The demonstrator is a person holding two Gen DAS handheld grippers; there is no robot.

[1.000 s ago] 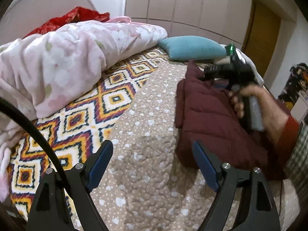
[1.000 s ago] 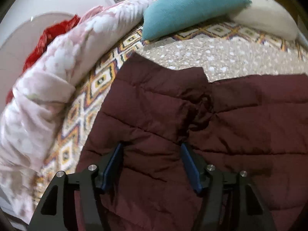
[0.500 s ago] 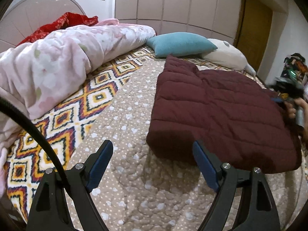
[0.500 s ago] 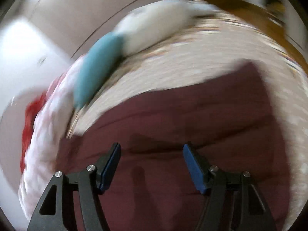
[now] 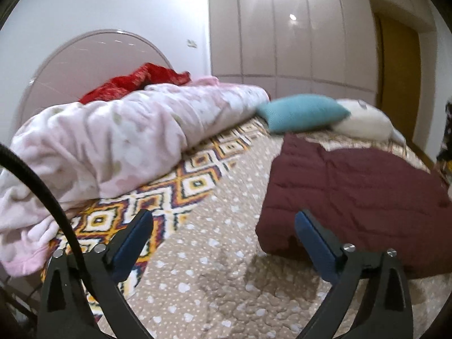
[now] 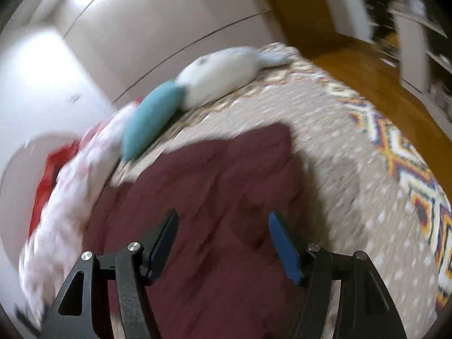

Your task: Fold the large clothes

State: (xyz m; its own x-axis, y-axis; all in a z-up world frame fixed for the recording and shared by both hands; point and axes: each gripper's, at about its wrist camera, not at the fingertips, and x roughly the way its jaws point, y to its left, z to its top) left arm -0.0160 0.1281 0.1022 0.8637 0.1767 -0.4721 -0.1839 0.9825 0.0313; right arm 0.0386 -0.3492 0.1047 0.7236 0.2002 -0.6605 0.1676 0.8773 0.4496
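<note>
A dark maroon quilted jacket (image 5: 358, 195) lies folded flat on the beige dotted bedspread (image 5: 214, 276). My left gripper (image 5: 223, 220) hovers over the spread just left of the jacket's near corner; its jaws are opening wide with nothing between them. In the right wrist view the same jacket (image 6: 214, 197) fills the middle, blurred by motion. My right gripper (image 6: 223, 223) hangs above it, jaws apart and still opening, with no cloth pinched between the blue pads.
A pink floral duvet (image 5: 113, 144) is heaped along the left, with a red cloth (image 5: 135, 83) behind it. A teal pillow (image 5: 302, 114) and a white pillow (image 5: 364, 123) lie beyond the jacket. White wardrobe doors (image 5: 282, 42) stand behind; a wooden floor (image 6: 367, 65) runs along the bed's right side.
The right gripper swung off the jacket's far edge toward the near right and lifted away. The left gripper's view tilted up and its jaws spread wider. The jacket lies flat.
</note>
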